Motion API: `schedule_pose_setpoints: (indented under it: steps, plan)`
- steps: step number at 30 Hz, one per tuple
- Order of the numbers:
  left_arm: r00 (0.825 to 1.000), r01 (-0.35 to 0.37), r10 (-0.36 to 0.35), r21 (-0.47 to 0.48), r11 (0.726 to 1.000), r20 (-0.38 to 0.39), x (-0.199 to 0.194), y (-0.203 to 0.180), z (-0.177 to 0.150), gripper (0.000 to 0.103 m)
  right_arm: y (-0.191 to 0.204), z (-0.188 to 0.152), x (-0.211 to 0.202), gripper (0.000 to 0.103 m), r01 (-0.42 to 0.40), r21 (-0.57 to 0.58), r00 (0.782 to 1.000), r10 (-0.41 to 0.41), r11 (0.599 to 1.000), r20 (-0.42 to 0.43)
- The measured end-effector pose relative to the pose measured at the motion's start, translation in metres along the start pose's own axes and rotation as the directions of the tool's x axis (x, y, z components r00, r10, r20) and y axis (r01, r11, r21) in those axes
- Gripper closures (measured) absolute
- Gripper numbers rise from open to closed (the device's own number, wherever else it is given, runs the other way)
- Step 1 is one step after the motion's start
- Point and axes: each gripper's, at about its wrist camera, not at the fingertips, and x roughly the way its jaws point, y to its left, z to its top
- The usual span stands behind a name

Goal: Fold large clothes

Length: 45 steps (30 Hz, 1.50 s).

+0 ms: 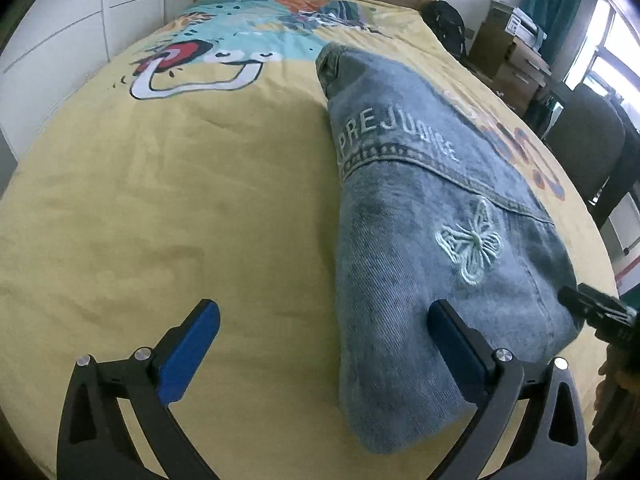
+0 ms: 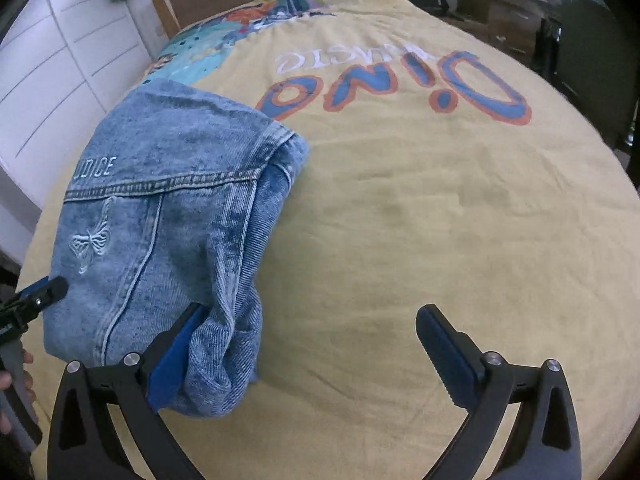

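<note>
Both hand-held grippers stand with jaws spread wide and nothing clamped: the left hand-held gripper [image 1: 322,344] has its right pad lying against the near end of the denim jacket [image 1: 420,240], while the right hand-held gripper [image 2: 308,350] has its left pad tucked against the bundled cloth at the jacket's near corner. The jacket lies as a long, narrow folded bundle on the yellow bedspread [image 1: 180,200], back panel up, with embroidered lettering and a butterfly [image 1: 474,240] showing. It looks folded lengthwise already, so the step in hand is probably a crosswise fold or a tidy-up. To do that well, each gripper should take all layers at the near edge, pinch evenly, lift together and lay the end square over the far end, smoothing the lumpy right corner first. The sleeves and front are hidden underneath, so whether they lie flat cannot be told. The jacket's near edge is partly covered by the gripper frames, and its far collar end is foreshortened.
</note>
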Motion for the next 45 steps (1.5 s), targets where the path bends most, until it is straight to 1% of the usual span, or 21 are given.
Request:
schedule_pose_setpoints:
  steps: [2, 5, 7, 8, 11, 13, 16, 18, 21, 24, 27, 35, 39, 41, 45]
  plan:
    - [1.0, -0.019, 0.019, 0.016, 1.0, -0.01, -0.017, -0.002, 0.002, 0.001, 0.006, -0.002, -0.025, 0.0, 0.018, -0.027, 0.999, -0.017, 0.999, 0.033]
    - [0.999, -0.026, 0.026, 0.004, 1.0, 0.019, -0.055, 0.0, 0.005, 0.001, 0.011, -0.001, -0.068, 0.0, 0.026, -0.041, 0.994, -0.021, 0.999, 0.107]
    - [0.999, -0.024, 0.024, -0.001, 1.0, 0.028, -0.076, 0.002, 0.006, 0.001, 0.013, -0.002, -0.095, 0.0, 0.031, -0.04, 0.99, -0.025, 0.999, 0.138]
    - [0.999, -0.03, 0.03, -0.002, 1.0, 0.03, -0.09, 0.002, 0.006, 0.001, 0.014, -0.003, -0.117, 0.0, 0.049, -0.046, 0.987, -0.042, 0.998, 0.156]
    - [0.998, -0.065, 0.065, 0.013, 0.998, 0.027, -0.117, 0.002, 0.002, 0.001, 0.014, -0.008, -0.158, 0.0, 0.074, -0.057, 0.979, -0.062, 0.996, 0.194]
    - [0.996, -0.082, 0.08, 0.027, 0.996, 0.044, -0.137, 0.0, -0.006, 0.001, 0.013, -0.014, -0.185, 0.0, 0.09, -0.06, 0.973, -0.074, 0.994, 0.22]
    - [0.993, -0.102, 0.1, 0.029, 0.994, 0.057, -0.156, -0.001, -0.02, 0.001, 0.01, -0.03, -0.211, 0.0, 0.11, -0.054, 0.967, -0.095, 0.992, 0.236]
    - [0.988, -0.145, 0.142, 0.036, 0.989, 0.066, -0.166, -0.002, -0.034, 0.001, 0.006, -0.042, -0.222, 0.0, 0.11, -0.037, 0.967, -0.098, 0.993, 0.234]
    - [0.982, -0.179, 0.175, 0.054, 0.982, 0.065, -0.169, -0.002, -0.05, 0.001, 0.001, -0.059, -0.229, 0.0, 0.137, -0.022, 0.965, -0.129, 0.99, 0.227]
    - [0.988, -0.15, 0.149, 0.039, 0.988, 0.045, -0.168, 0.0, -0.064, 0.001, -0.005, -0.071, -0.231, 0.0, 0.136, -0.009, 0.968, -0.131, 0.991, 0.214]
    - [0.987, -0.158, 0.157, 0.033, 0.987, 0.03, -0.165, 0.003, -0.071, 0.001, -0.011, -0.08, -0.232, 0.0, 0.141, 0.007, 0.969, -0.14, 0.99, 0.202]
    - [0.985, -0.17, 0.169, 0.032, 0.985, 0.024, -0.165, 0.005, -0.073, 0.001, -0.017, -0.086, -0.231, 0.0, 0.138, 0.013, 0.973, -0.139, 0.99, 0.184]
    - [0.986, -0.168, 0.167, 0.035, 0.985, 0.025, -0.167, 0.005, -0.073, 0.001, -0.014, -0.085, -0.23, 0.0, 0.135, 0.004, 0.975, -0.133, 0.991, 0.178]
    - [0.984, -0.179, 0.178, 0.036, 0.983, 0.025, -0.166, 0.005, -0.072, 0.001, -0.013, -0.085, -0.23, 0.0, 0.132, -0.004, 0.976, -0.129, 0.991, 0.175]
    - [0.986, -0.169, 0.168, 0.024, 0.985, 0.017, -0.166, 0.007, -0.07, 0.001, -0.008, -0.085, -0.23, 0.0, 0.126, -0.016, 0.977, -0.121, 0.992, 0.173]
